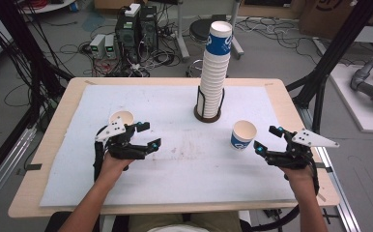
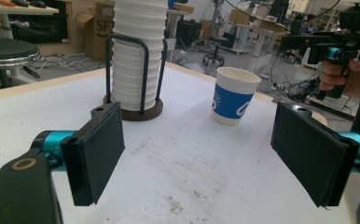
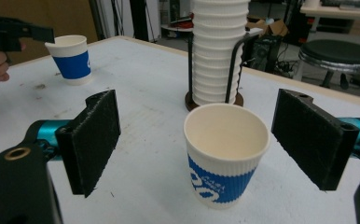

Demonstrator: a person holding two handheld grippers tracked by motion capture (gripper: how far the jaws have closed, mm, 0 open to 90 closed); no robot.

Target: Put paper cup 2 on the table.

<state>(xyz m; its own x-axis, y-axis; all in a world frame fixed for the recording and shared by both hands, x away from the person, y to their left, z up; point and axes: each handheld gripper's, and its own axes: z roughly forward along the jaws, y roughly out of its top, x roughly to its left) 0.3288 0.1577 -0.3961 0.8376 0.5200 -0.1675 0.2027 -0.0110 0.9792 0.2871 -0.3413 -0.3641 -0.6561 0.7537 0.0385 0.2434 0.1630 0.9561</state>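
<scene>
A tall stack of white paper cups (image 1: 213, 72) stands in a black wire holder at the table's middle back. One blue-and-white cup (image 1: 244, 135) stands upright just left of my right gripper (image 1: 265, 138). In the right gripper view this cup (image 3: 225, 154) sits between the open jaws, and the pads (image 3: 94, 140) stay clear of it on both sides. A second cup (image 1: 121, 119) stands behind my left gripper (image 1: 150, 135). That gripper (image 2: 201, 154) is open with only bare table between its jaws.
A white mat (image 1: 175, 183) covers most of the wooden table (image 1: 54, 145). Beyond the far edge lie cables, computer boxes (image 1: 136, 29) and a stool. A black frame post (image 1: 320, 92) rises at the right edge.
</scene>
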